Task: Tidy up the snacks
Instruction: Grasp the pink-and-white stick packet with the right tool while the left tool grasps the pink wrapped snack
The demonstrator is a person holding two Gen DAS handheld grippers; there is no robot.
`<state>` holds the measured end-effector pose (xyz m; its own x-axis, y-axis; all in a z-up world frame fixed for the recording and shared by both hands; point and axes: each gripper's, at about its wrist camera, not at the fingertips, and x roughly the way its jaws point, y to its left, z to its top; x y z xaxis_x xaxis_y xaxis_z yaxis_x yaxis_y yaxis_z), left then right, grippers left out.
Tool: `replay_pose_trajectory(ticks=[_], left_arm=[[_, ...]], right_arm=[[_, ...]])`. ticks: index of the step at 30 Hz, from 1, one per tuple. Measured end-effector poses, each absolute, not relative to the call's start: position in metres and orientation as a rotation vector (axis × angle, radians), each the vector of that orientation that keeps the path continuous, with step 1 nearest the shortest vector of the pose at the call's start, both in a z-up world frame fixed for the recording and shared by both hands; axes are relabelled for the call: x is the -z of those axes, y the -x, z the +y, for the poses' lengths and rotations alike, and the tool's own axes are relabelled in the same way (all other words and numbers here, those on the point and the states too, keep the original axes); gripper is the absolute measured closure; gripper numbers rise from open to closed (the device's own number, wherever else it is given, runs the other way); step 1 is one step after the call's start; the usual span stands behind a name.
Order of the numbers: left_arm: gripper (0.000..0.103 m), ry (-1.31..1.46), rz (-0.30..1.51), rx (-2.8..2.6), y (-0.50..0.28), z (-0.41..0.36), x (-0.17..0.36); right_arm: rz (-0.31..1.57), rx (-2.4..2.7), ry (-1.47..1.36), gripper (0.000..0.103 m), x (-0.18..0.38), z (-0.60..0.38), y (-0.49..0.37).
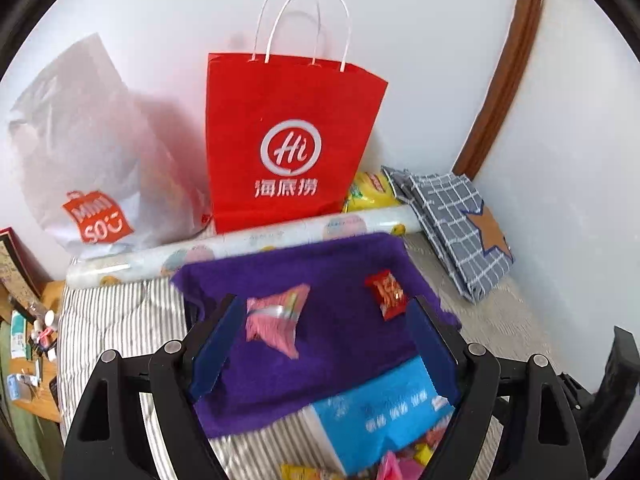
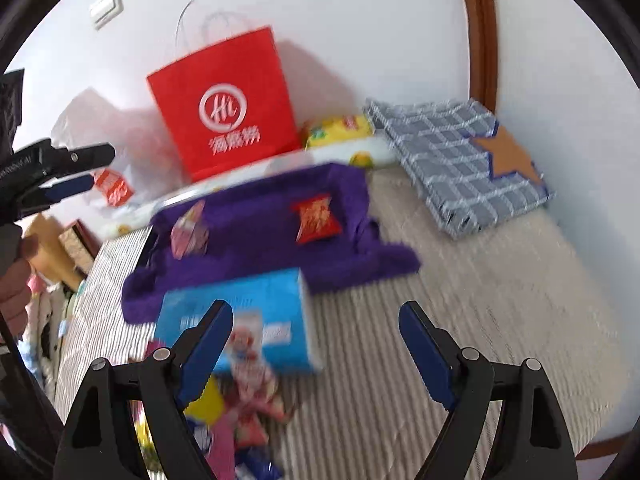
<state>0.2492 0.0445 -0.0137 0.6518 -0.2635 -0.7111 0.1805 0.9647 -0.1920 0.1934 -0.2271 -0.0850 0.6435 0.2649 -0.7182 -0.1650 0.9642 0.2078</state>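
Observation:
A purple cloth (image 1: 340,344) (image 2: 256,236) lies on the bed. On it sit a pink snack packet (image 1: 276,316) (image 2: 190,234) to the left and a red snack packet (image 1: 386,290) (image 2: 316,218) to the right. A blue box (image 1: 384,412) (image 2: 248,320) lies at the cloth's near edge, with a pile of loose snacks (image 2: 240,408) (image 1: 400,460) in front of it. My left gripper (image 1: 326,304) is open and empty, hovering over the cloth; it also shows in the right wrist view (image 2: 82,170). My right gripper (image 2: 316,310) is open and empty above the box and the striped bedding.
A red paper bag (image 1: 288,140) (image 2: 224,104) stands against the wall, beside a white plastic bag (image 1: 88,152). A yellow packet (image 1: 370,192) (image 2: 340,130), a rolled sheet (image 1: 240,240) and a folded checked cloth with a star (image 1: 460,224) (image 2: 460,164) lie behind. A cluttered table (image 1: 28,344) is left.

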Motion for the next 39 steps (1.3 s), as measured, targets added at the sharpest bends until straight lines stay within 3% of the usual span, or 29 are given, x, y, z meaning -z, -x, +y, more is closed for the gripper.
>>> replay_pose_trajectory(ticks=[3, 10, 13, 15, 16, 17, 26, 33, 35, 39], left_arm=[[0.020, 0.107, 0.837, 0.240, -0.232, 0.051, 0.024], [0.020, 0.098, 0.884, 0.176, -0.194, 0.077, 0.053], [0.020, 0.100, 0.891, 0.130, -0.177, 0.091, 0.063], [0.020, 0.113, 0.910, 0.111, -0.168, 0.101, 0.072], [0.020, 0.120, 0.914, 0.104, -0.164, 0.104, 0.075], [0.020, 0.132, 0.918, 0.096, -0.160, 0.108, 0.078], [0.020, 0.171, 0.984, 0.066, -0.130, 0.127, 0.114], [0.020, 0.188, 1.056, 0.069, -0.120, 0.118, 0.154], [0.024, 0.190, 1.068, 0.062, -0.118, 0.115, 0.163], [0.043, 0.169, 1.081, 0.035, -0.114, 0.108, 0.176]], right_arm=[[0.851, -0.275, -0.140, 0.020, 0.097, -0.220, -0.181], [0.897, -0.359, -0.114, 0.055, 0.126, -0.198, -0.171], [0.921, -0.373, -0.132, 0.063, 0.137, -0.194, -0.178], [0.929, -0.375, -0.129, 0.072, 0.145, -0.192, -0.182], [0.938, -0.377, -0.126, 0.082, 0.149, -0.190, -0.184], [0.949, -0.379, -0.116, 0.084, 0.151, -0.189, -0.185], [0.895, -0.291, -0.024, 0.085, 0.115, -0.238, -0.155], [0.968, -0.275, -0.008, 0.083, 0.136, -0.262, -0.151], [0.976, -0.284, -0.028, 0.082, 0.147, -0.261, -0.156], [0.954, -0.285, -0.016, 0.081, 0.160, -0.253, -0.166]])
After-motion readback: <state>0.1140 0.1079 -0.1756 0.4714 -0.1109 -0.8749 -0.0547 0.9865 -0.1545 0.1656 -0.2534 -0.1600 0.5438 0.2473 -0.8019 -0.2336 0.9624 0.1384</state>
